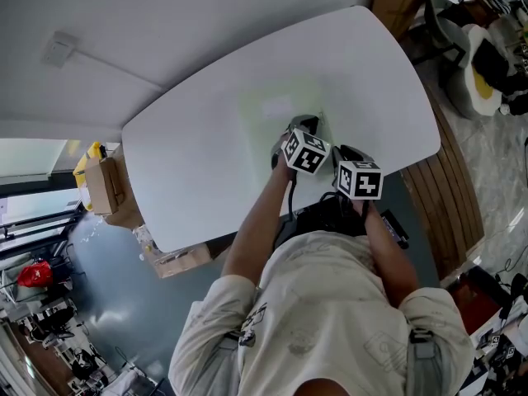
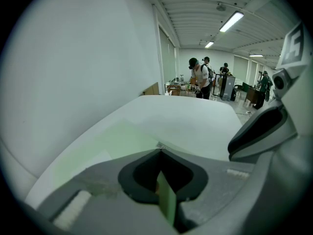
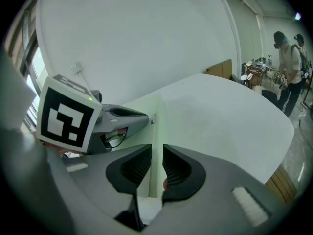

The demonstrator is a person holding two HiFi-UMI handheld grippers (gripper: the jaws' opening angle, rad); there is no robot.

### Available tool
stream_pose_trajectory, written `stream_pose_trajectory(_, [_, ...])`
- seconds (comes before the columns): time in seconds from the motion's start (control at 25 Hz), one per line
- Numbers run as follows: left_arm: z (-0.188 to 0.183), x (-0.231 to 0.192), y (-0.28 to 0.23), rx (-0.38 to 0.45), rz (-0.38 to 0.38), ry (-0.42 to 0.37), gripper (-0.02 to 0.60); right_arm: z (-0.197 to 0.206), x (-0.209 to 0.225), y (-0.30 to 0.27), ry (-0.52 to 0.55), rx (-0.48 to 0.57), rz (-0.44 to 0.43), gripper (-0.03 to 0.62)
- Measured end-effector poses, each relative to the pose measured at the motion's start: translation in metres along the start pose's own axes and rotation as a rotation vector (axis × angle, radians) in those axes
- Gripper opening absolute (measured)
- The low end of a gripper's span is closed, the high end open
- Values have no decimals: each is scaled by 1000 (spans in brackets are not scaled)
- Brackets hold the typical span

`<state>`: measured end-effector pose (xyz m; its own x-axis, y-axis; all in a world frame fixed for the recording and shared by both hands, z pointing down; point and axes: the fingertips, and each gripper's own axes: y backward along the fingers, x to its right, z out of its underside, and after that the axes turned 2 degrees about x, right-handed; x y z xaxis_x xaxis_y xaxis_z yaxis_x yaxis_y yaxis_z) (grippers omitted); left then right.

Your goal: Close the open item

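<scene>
A pale green flat pouch [image 1: 276, 110] lies on the white table [image 1: 190, 163], in front of both grippers. My left gripper [image 1: 301, 126] is at the pouch's near right edge, its jaws shut on that edge; a green strip of the pouch [image 2: 167, 202] shows between them, and the rest [image 2: 112, 141] spreads away to the left. My right gripper [image 1: 346, 152] sits just beside it, closer to me. In the right gripper view the pouch's thin edge [image 3: 157, 131] runs through the narrow gap of the right gripper [image 3: 156, 153], whose pads do not press on it. The left gripper [image 3: 144, 117] shows just ahead.
The table's near edge is under my arms, and its right end rounds off above a wooden floor [image 1: 445, 196]. Cardboard boxes [image 1: 103, 184] stand on the floor off the table's left end. Several people [image 2: 200, 77] stand far across the room.
</scene>
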<state>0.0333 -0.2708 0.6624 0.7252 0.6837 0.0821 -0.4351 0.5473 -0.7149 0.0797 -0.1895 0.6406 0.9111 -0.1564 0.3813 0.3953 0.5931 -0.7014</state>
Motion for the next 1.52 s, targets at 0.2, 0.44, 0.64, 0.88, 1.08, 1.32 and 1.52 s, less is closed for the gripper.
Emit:
stream_pose_trajectory(0.2, [-2, -1, 3, 18, -20, -3, 2, -8, 2, 4, 10, 21, 3, 74])
stream_pose_trajectory(0.44, [-9, -8, 12, 67, -62, 35, 2, -17, 4, 8, 13, 44, 6, 74])
stream_pose_trajectory(0.64, [-12, -17, 25, 113, -103, 111, 2, -25, 4, 9, 28, 54, 1, 74])
stream_pose_trajectory(0.88, [-8, -30, 47, 159, -159, 189, 2, -37, -2, 5, 57, 62, -17, 74])
stream_pose_trajectory(1.08, [-4, -44, 70, 202, -204, 269, 2, -47, -9, 0, 87, 66, -36, 74])
stream_pose_trajectory(1.32, [2, -65, 105, 255, -280, 352, 2, -62, -23, -4, 138, 75, -60, 74])
stream_pose_trajectory(1.52, [6, -80, 134, 298, -352, 402, 2, -72, -40, -7, 198, 84, -84, 74])
